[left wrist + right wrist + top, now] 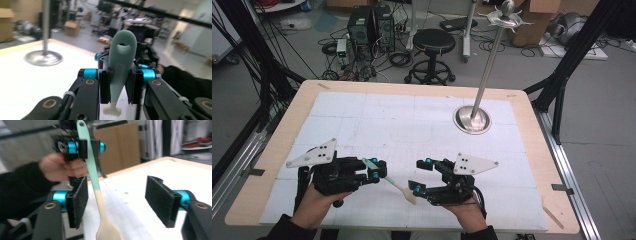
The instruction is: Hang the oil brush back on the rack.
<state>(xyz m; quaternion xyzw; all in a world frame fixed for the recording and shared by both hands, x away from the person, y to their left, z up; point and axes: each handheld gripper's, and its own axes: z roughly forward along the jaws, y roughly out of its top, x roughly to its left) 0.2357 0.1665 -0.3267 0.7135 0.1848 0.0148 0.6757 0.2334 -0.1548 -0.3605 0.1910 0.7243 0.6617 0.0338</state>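
Nearest the person, the left gripper [371, 171] pinches the spoon [388, 177] by its mint-green handle, jaws pressed on either side of the handle just below its hanging hole, as the left gripper view shows. The spoon's long axis runs from that grip down and to the right in the high view, its pale wooden bowl hanging low over the bench [272, 165] and pointing at the right gripper [421, 176]. That gripper's jaws stand spread, well apart, with the bare wooden neck of the spoon between them and nearer one pad, touching neither as far as the right gripper view shows. So the spoon is carried by the left hand alone, and the right one is the nearer to its bowl end. The next move likely turns on this: the shaft crosses the right jaws' gap lengthwise, so they can either close on it again or back away along it. Farther off on the bench stands a metal stand [472, 119], well apart from both grippers.
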